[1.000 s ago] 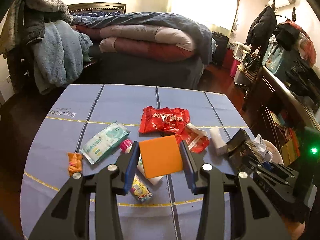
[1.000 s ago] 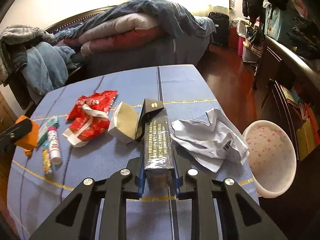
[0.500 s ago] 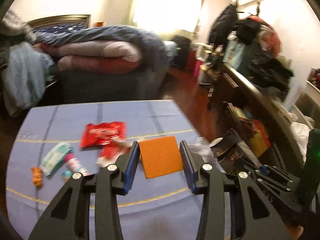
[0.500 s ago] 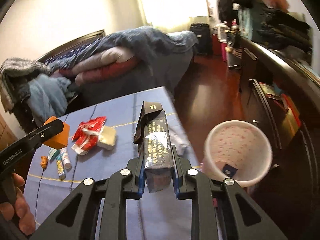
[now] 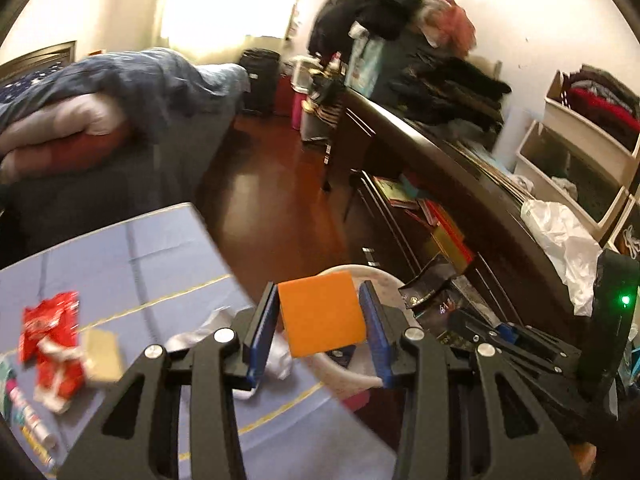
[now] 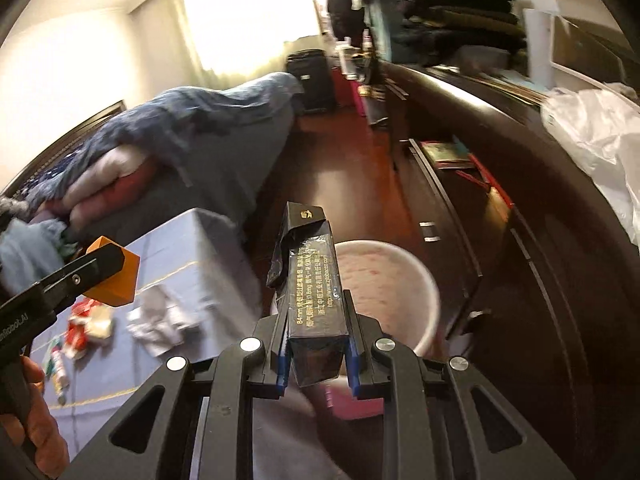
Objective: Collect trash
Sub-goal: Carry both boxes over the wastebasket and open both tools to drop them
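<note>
My left gripper [image 5: 320, 320] is shut on an orange box [image 5: 322, 314] and holds it over the table's right edge, just in front of the white bin [image 5: 374, 280]. The box also shows at the left of the right wrist view [image 6: 116, 276]. My right gripper [image 6: 314, 320] is shut on a long black carton [image 6: 310, 276], held above the near rim of the white bin [image 6: 396, 276] on the floor. The carton also shows in the left wrist view [image 5: 430, 294]. A red wrapper [image 5: 50, 328], crumpled white paper [image 6: 160, 314] and small tubes lie on the blue table [image 5: 120, 256].
A dark wooden dresser [image 6: 540, 240] runs along the right, close behind the bin, with a white plastic bag [image 6: 592, 136] on top. A bed with piled bedding [image 5: 80, 120] stands beyond the table. Red-brown floor [image 5: 272, 200] lies between them.
Both grippers have swung right, away from the table's middle toward the bin, each still holding its item. The bin is now directly under the black carton.
</note>
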